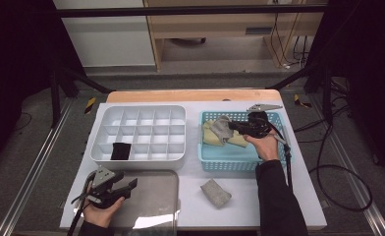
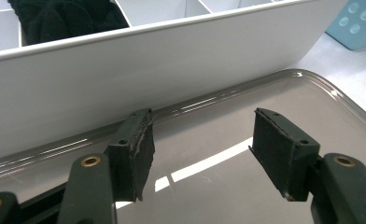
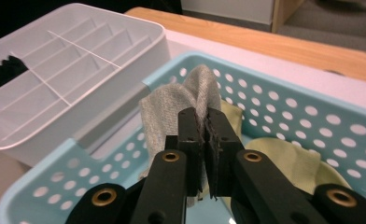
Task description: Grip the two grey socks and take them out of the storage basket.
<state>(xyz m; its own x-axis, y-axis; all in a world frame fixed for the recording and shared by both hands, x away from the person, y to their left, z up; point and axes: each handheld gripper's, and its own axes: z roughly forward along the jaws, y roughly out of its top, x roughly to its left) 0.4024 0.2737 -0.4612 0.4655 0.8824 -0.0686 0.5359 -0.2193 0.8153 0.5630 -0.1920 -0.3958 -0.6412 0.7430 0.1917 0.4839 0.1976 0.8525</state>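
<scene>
From above, the right gripper [image 1: 235,126] pinches a grey cloth [image 1: 221,128] over the blue basket [image 1: 230,160], its hand hiding the rim at three o'clock. Left gripper view: the left gripper [image 2: 202,149] gapes wide, empty, above a tray [image 2: 265,102]. Right gripper view: pads clamp the cloth's fold, its lower end hidden.

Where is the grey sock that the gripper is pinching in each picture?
High view: the grey sock hangs at the blue basket's upper left, pinched by the right gripper.
Left gripper view: not in it; a corner of the basket peeks in at top right.
Right gripper view: the sock is in the middle, rising above the shut jaws.
Shared landmark: the white divider box.
</scene>
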